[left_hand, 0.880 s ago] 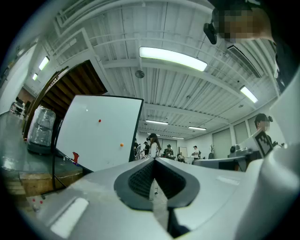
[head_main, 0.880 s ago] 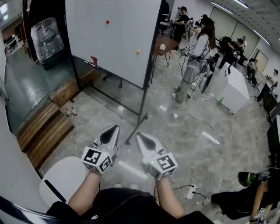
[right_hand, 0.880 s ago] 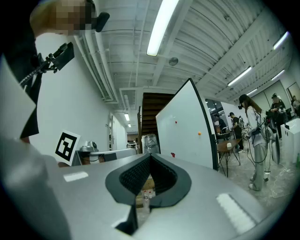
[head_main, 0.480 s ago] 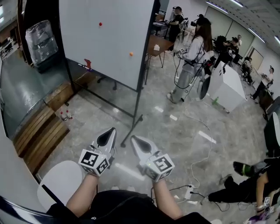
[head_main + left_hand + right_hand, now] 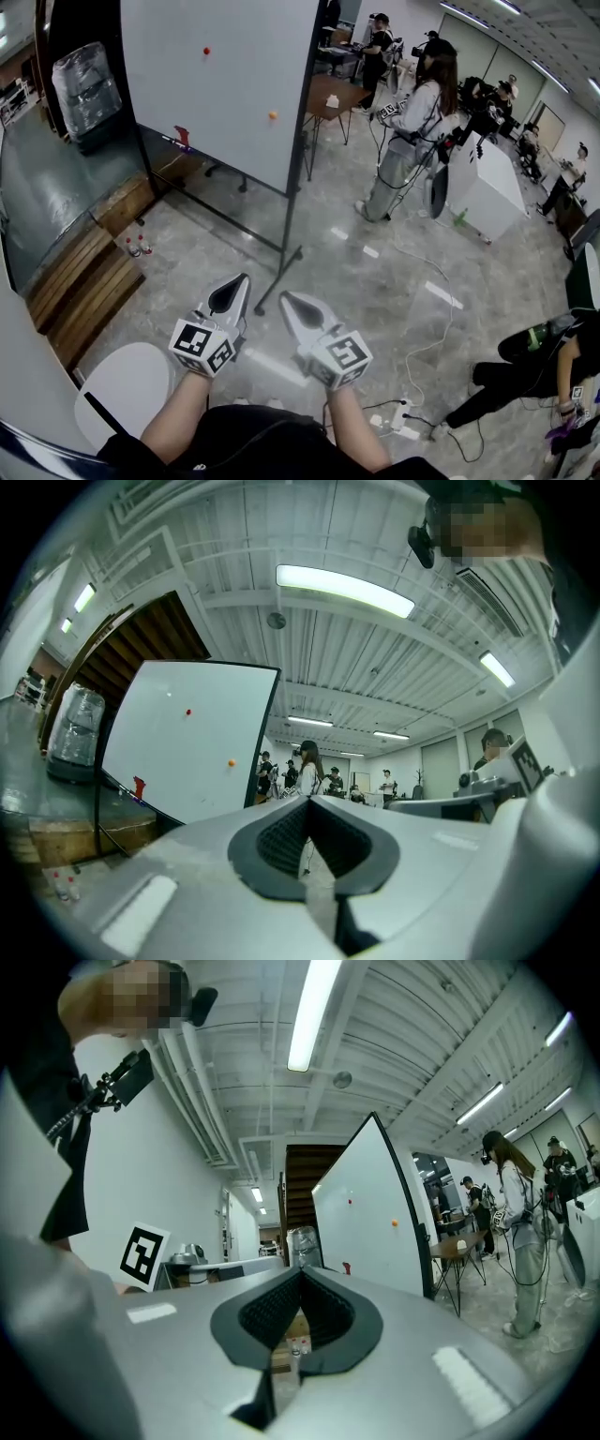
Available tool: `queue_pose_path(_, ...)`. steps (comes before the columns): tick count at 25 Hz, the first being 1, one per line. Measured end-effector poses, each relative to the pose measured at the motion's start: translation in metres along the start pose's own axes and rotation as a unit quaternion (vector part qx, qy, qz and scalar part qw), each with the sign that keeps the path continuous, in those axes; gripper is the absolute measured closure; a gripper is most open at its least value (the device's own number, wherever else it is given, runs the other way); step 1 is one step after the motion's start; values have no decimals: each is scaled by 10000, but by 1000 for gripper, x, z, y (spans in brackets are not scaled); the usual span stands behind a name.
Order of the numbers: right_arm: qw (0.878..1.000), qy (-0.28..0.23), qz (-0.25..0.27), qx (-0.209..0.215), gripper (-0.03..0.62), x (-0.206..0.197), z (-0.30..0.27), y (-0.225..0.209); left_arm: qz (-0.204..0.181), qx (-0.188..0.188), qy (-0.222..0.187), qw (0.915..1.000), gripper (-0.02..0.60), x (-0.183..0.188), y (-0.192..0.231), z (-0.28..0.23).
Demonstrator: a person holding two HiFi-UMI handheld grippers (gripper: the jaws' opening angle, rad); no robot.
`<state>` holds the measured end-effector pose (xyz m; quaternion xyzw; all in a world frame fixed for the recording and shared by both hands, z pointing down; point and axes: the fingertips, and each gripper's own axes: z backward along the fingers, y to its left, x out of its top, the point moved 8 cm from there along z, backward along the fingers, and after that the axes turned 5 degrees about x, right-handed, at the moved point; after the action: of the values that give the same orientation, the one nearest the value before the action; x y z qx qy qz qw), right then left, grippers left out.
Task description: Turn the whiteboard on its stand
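- Large white rectangular whiteboard stands upright on its black metal stand, upper left of the head view, well apart from both tools.
- Left gripper, lower centre: jaws together, nothing between.
- Right gripper beside it: jaws together, empty.

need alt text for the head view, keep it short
Two handheld grippers, the left gripper and the right gripper, are held low side by side, jaws together and empty, short of a whiteboard on its black stand. Beyond it, several people work across a grey tiled floor.
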<state>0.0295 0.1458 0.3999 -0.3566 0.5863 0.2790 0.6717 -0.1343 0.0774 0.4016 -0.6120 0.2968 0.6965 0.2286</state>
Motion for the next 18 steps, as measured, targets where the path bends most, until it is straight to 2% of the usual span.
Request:
queue_pose_path(13,9997,29,-226,91,586,-8,27,-41,-66,384,209,9990,578,-16,-21,-5)
queue_pose_path(18,9999,135,-25,49,586,-5,17,-50,-132,457,222,9986,578,-12,-17,-16)
